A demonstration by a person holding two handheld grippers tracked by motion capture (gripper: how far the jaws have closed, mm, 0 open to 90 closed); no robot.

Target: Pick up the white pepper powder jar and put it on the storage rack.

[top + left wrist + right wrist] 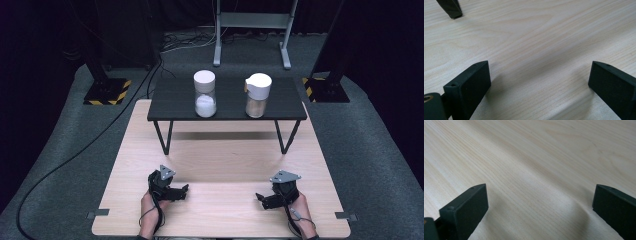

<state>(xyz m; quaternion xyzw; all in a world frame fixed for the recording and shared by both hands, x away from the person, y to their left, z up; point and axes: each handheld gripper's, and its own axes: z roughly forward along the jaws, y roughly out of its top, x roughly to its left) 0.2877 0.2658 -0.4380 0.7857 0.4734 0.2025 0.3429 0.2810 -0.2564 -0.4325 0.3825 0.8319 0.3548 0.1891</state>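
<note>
- Your left tool [184, 190] rests low at the near left of the wooden surface [220, 165], jaws wide apart, nothing between them, pointing right toward the other tool.
- Your right tool [260, 197] sits near the near right edge, jaws wide apart and empty, pointing left.
- Two upright jars, the left jar [205, 93] and the right jar [258, 95], stand side by side on the small black table [170, 102] at the far edge.
</note>
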